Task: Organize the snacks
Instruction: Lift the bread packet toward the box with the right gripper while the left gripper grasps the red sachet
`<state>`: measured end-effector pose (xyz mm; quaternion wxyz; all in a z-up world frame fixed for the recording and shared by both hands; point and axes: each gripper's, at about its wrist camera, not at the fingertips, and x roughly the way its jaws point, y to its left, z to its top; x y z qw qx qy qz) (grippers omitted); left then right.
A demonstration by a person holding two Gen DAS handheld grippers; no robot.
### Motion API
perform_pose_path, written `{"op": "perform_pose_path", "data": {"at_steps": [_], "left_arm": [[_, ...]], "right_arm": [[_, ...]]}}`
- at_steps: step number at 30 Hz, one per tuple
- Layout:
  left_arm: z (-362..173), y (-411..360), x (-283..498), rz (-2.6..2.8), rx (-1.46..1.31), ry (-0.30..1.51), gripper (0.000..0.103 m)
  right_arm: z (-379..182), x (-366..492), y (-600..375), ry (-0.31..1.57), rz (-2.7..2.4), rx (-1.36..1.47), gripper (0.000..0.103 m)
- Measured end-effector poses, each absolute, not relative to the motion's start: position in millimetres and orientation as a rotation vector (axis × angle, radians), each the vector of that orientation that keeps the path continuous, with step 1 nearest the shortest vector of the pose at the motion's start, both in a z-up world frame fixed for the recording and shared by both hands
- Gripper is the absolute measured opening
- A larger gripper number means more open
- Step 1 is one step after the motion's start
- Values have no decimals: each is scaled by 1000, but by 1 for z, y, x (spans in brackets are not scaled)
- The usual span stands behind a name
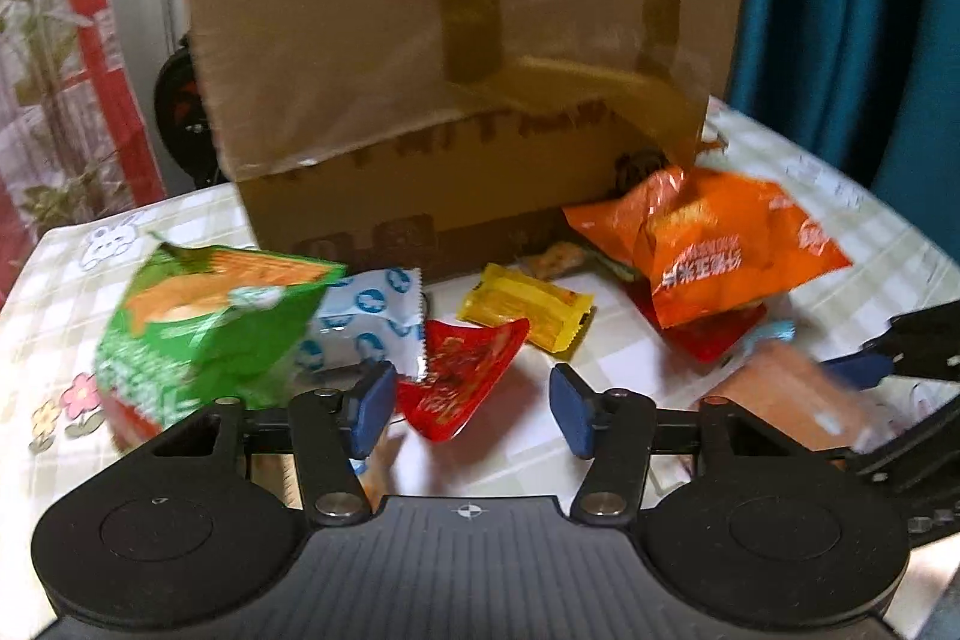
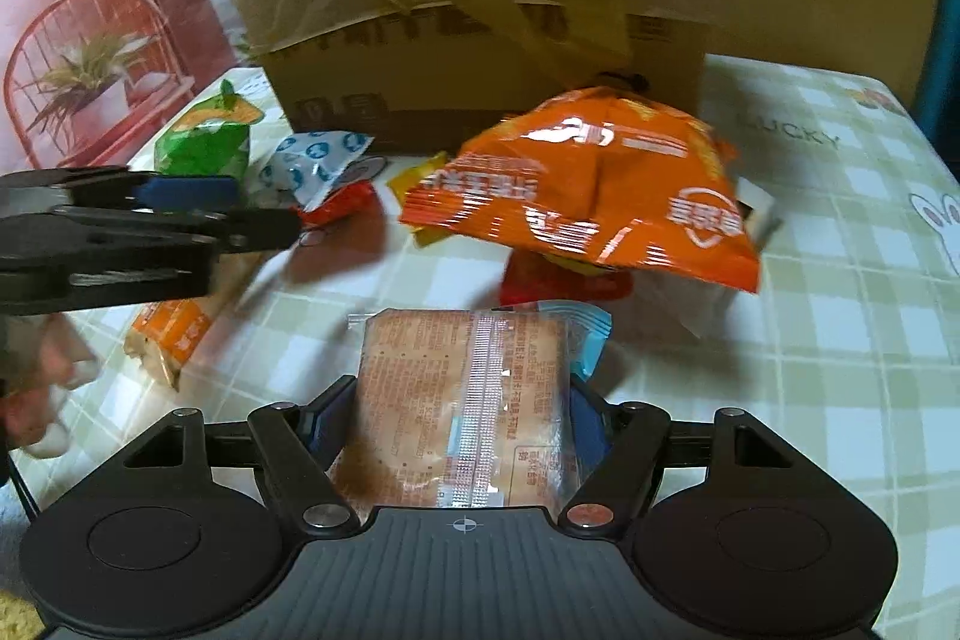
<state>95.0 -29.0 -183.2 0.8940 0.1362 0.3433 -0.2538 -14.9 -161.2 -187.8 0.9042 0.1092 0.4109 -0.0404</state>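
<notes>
Blue-padded fingers of the right gripper (image 2: 462,412) clamp a clear biscuit packet (image 2: 462,400); the left gripper (image 1: 473,409) gapes empty above a red sachet (image 1: 462,376) on the desk (image 2: 810,340)

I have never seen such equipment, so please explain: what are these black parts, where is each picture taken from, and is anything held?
No robot here: a person holds one hand-held gripper in each hand, each with a camera looking along its jaws.

In the left view, the left gripper has open jaws with nothing pressed between them, above a red packet.

In the right view, the right gripper has its jaws closed on a clear biscuit packet.

On the checked tablecloth lie a green bag, an orange bag, a yellow packet and a cardboard box.
</notes>
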Motion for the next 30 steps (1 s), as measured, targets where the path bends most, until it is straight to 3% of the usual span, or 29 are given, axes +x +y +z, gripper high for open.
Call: {"op": "perform_pose_path", "data": {"at_steps": [4,10,30], "left_arm": [[-197,-43,109,-517,339,727,48],[-202,-45,121,-476,336,724,4],[-116,28,64,-494,-3,579,2]], "right_arm": [[-189,-15,-163,843,-78,235,68],[-190,-17,-164,838,-74,250,68],[-160,-21,-157,781,44,310,66]]}}
